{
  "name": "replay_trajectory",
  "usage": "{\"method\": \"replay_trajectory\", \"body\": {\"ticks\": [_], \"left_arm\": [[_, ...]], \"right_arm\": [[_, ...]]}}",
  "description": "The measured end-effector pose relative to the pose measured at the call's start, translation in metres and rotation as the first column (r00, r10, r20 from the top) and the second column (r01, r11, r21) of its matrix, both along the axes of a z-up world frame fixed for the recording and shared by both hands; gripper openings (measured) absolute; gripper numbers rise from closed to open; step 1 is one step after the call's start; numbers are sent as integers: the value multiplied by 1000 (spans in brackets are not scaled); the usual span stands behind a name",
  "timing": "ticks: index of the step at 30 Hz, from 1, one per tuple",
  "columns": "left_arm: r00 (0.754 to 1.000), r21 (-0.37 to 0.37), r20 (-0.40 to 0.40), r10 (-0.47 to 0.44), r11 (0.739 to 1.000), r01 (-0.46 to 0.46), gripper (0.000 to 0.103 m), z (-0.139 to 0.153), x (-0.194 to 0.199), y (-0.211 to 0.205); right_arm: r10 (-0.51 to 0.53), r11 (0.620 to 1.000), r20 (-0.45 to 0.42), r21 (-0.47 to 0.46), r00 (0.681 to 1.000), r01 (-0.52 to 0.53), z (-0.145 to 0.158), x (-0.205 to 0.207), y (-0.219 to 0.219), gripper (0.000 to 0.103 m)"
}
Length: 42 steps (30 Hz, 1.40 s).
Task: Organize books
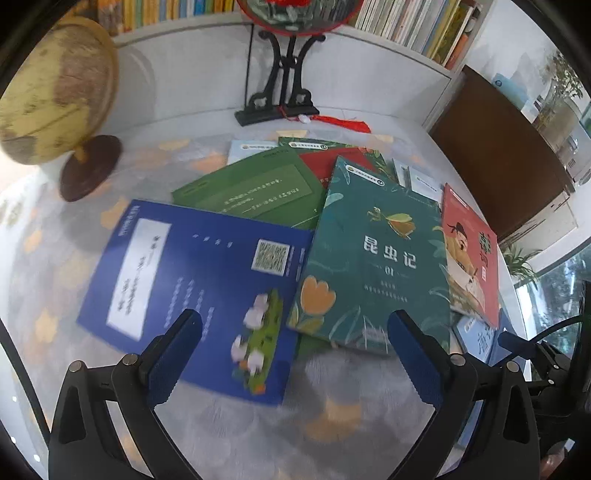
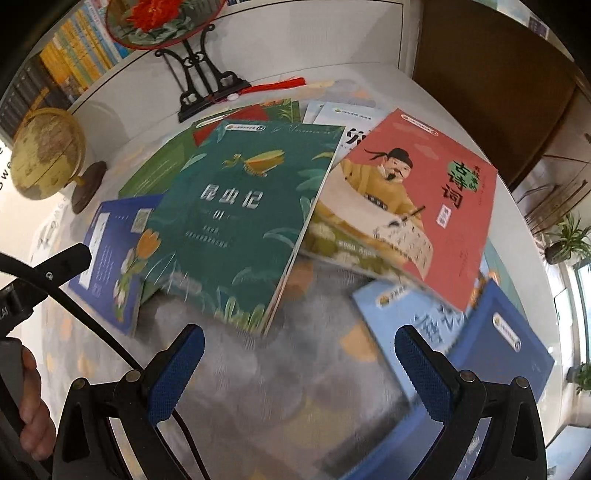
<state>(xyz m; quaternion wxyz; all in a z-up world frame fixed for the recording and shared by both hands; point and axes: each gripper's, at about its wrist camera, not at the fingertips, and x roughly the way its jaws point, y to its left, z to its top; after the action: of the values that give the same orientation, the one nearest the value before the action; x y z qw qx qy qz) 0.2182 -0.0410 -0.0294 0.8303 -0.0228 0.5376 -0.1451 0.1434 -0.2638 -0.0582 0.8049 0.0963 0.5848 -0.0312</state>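
Observation:
Several books lie scattered and overlapping on a round table. A dark blue book [image 1: 195,291] lies nearest my left gripper [image 1: 295,343], which is open and empty just above the book's near edge. A teal insect book [image 1: 373,258] overlaps it; it also shows in the right wrist view [image 2: 240,221]. A red poetry book [image 2: 413,199] lies to its right, partly over a light blue book [image 2: 402,314] and a dark blue book [image 2: 502,343]. My right gripper [image 2: 299,354] is open and empty above bare table in front of them. A green book [image 1: 255,192] lies behind.
A globe [image 1: 55,92] stands at the back left. A black fan stand [image 1: 280,92] with a red tassel stands at the back, in front of a white bookshelf [image 1: 406,22]. A brown cabinet [image 1: 498,147] is at the right. The tablecloth [image 1: 240,435] has an orange leaf pattern.

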Motion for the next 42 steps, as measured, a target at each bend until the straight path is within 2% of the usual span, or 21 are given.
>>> {"method": "replay_trajectory", "body": {"ticks": [3, 6, 8, 10, 12, 14, 22, 25, 28, 30, 31, 33, 37, 42], "left_arm": [[1000, -1, -18, -24, 1000, 24, 99, -14, 15, -7], [998, 13, -39, -45, 999, 46, 94, -29, 27, -14], [997, 8, -51, -55, 998, 56, 94, -37, 34, -16], [996, 2, -58, -72, 997, 72, 89, -43, 38, -19], [993, -6, -73, -91, 996, 91, 76, -49, 41, -21], [990, -9, -91, -104, 995, 103, 69, -55, 43, -23], [988, -41, -81, -134, 990, 131, 69, -53, 45, -27], [983, -69, -86, -164, 985, 159, 69, -52, 41, -34], [975, -125, -97, -199, 974, 186, 72, -50, 30, -41], [973, -129, -99, -209, 972, 195, 72, -49, 21, -43], [971, -145, -104, -217, 969, 201, 72, -48, 13, -43], [966, -194, -119, -231, 959, 205, 72, -47, -1, -39], [947, -285, -191, -256, 938, 196, 70, -60, -20, -33], [947, -288, -250, -203, 949, 127, 70, -81, -18, -24]], "right_arm": [[-3, 1000, 0, 19, 1000, 3, -5, 14, -2, 102], [-5, 999, 8, 45, 1000, 5, -10, 25, -2, 95], [-4, 999, 7, 46, 1000, 4, -14, 30, -1, 86], [-4, 999, -7, 37, 1000, 4, -20, 35, -1, 80], [-9, 998, -25, 56, 1000, 11, -28, 39, -3, 77], [-26, 997, -37, 74, 999, 29, -33, 41, -6, 71], [-73, 987, -34, 139, 997, 77, -41, 47, -18, 69], [-67, 984, -26, 165, 997, 71, -39, 46, -16, 56], [-30, 987, -9, 156, 1000, 31, -34, 46, -5, 43], [-9, 994, 0, 113, 1000, 9, -30, 43, 3, 43], [3, 997, 7, 82, 1000, -3, -27, 40, 5, 43], [15, 997, 5, 76, 1000, -15, -23, 32, 2, 43], [2, 992, -14, 125, 1000, -1, -28, 13, -17, 42], [-54, 959, -116, 270, 992, 84, -53, 2, -40, 42]]}}
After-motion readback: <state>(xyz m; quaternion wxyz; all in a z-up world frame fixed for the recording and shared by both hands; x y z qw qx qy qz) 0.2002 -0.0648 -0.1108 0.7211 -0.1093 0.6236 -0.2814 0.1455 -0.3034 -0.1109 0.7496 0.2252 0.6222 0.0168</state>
